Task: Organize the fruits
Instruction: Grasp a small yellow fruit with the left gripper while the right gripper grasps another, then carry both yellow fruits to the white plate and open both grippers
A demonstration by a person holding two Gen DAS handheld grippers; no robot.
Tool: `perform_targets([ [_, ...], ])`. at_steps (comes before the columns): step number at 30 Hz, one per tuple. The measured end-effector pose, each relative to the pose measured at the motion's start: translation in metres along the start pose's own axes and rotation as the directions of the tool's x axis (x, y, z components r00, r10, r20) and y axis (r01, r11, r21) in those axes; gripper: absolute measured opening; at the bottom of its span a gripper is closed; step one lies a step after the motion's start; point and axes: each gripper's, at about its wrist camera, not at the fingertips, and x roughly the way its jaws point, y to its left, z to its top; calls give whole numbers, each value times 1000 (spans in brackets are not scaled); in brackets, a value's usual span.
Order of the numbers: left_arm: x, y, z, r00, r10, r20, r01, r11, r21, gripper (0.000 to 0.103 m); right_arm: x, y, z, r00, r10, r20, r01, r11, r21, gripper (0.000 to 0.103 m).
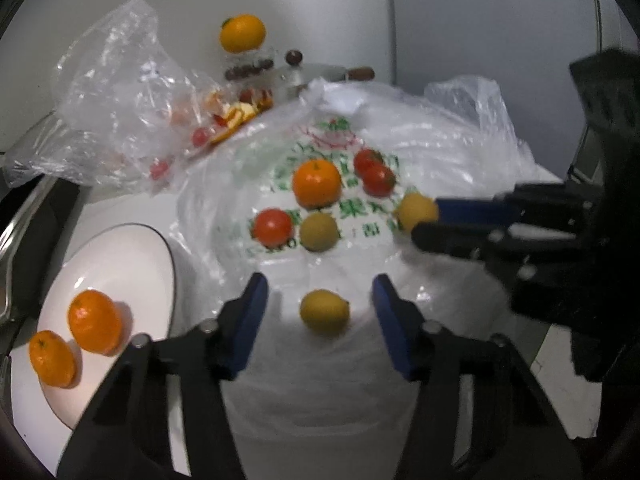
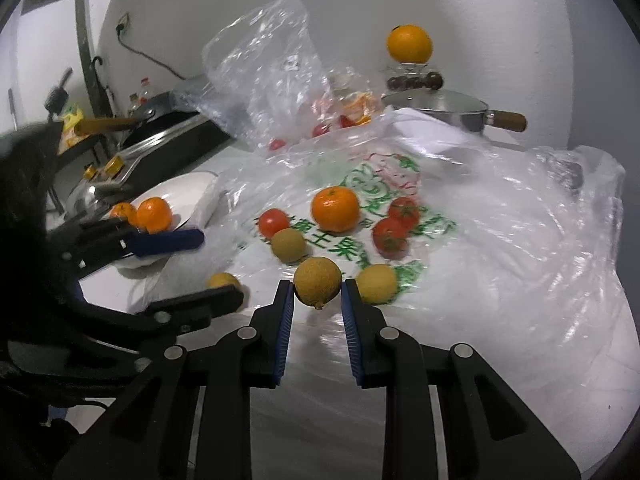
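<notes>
Right gripper (image 2: 317,290) is closed on a small yellow-green fruit (image 2: 318,281), pinched across its widest part above the printed plastic bag (image 2: 500,240). Left gripper (image 1: 320,300) is seen open astride another yellow fruit (image 1: 325,311). Both judged light, firm, prone to rolling.

At frame centre an orange mandarin (image 1: 317,183) and red tomatoes (image 1: 273,227) lie on a translucent white bag (image 1: 460,152) printed with green characters and a red-and-green emblem. Dull yellow-green fruit (image 2: 318,281) sit lower down, between royal-blue pads (image 2: 285,332) on black arms. At lower left, a white plate (image 1: 132,256) with a thin dark rim carries two orange mandarins (image 1: 95,321).
</notes>
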Motion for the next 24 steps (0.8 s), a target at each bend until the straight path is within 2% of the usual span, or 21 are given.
perform_targets([
  [1,2,-1,0,1000,0,-6,0,1000,1,48,-1,-2,0,1000,2,2,-2,1000,4,26],
  [3,4,-2,1,1000,1,-13,-1,1000,5,35,-4,-4,0,1000,0,8,0,1000,3,26],
  [8,-6,-6,1,1000,12,17,-12,999,33,35,-8,-6,-1,1000,-1,27,0,1000,8,26],
  [12,4,-3,-1,999,19,-33,-18,999,36,35,-8,-4,-2,999,4,31,-4,1000,7,26],
  [15,8,0,-4,998,1,-55,0,1000,24,34,-9,-2,-1,999,5,34,-6,1000,6,26],
  [17,9,0,-4,998,-17,-60,18,1000,19,27,-10,-1,-1,999,2,36,-2,1000,3,26],
  [24,-1,7,-4,998,-56,-31,55,998,-11,27,-15,3,4,999,-14,48,15,1000,-5,26],
])
